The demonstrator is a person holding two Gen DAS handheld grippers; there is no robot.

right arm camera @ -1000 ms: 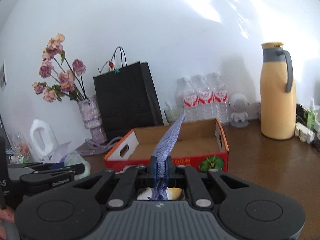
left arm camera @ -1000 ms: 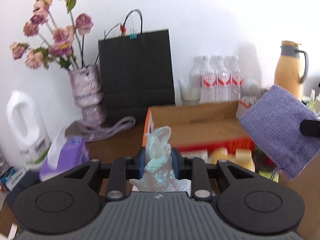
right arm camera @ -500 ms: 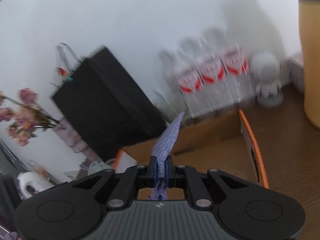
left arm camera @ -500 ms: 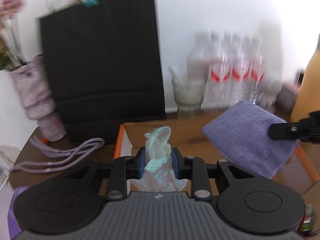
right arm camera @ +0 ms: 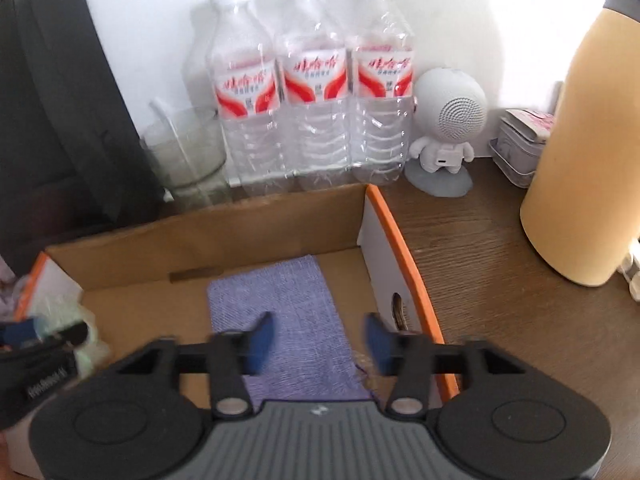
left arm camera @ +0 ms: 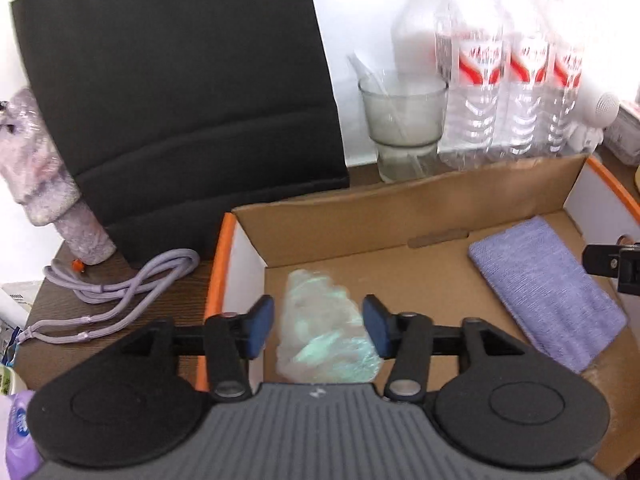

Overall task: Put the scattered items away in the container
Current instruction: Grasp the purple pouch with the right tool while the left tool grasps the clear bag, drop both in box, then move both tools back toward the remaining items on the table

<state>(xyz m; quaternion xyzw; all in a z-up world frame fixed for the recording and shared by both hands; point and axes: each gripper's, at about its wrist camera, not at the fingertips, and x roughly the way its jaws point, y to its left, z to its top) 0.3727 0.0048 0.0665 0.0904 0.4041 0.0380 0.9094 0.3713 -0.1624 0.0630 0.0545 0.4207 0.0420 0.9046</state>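
My left gripper [left arm camera: 318, 330] stands spread, its jaws having just opened, and the crumpled plastic bag [left arm camera: 326, 340] sits loose between them on the left side of the cardboard box [left arm camera: 360, 216]. My right gripper [right arm camera: 318, 342] has just opened too; the purple cloth pouch [right arm camera: 284, 320] lies flat on the box floor under it, no pad pressing on it.

The risk I see is in backing out. The bag is light and blurred, so I can't tell whether a fold clings to a pad; if it does, lifting away would drag it back over the orange rim. The pouch's frayed near edge could catch the right pads the same way.

Both grippers tip steeply down into the box. In the left view the right gripper's finger shows at three o'clock; the purple cord [left arm camera: 116, 296] at nine o'clock waits outside the box.
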